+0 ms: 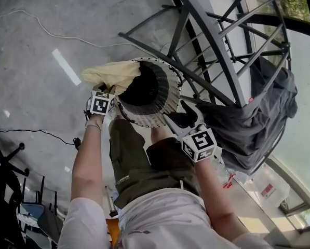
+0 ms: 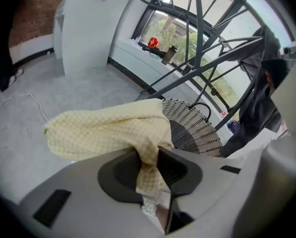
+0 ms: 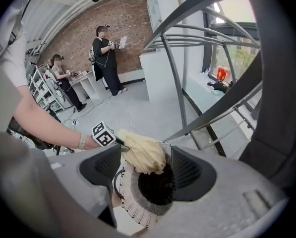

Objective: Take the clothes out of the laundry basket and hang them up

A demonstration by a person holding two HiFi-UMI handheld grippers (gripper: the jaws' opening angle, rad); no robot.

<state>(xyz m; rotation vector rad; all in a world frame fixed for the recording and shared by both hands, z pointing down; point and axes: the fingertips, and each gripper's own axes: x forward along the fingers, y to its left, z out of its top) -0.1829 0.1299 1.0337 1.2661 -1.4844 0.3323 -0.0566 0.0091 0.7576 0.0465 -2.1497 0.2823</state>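
The left tongs (image 2: 150, 155) are pinching the pale yellow checked cloth (image 2: 108, 130) draping over the rim of the white slatted laundry basket (image 2: 197, 128). The right tongs (image 3: 147, 163) are hovering spread, the cloth lying toward their left.

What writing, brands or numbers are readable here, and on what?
Nothing is readable.
Pale logo on the olive shorts: too small to read.
Red-and-white label by the window: blurred.
Left cube, right cube: square patterns only, no letters.
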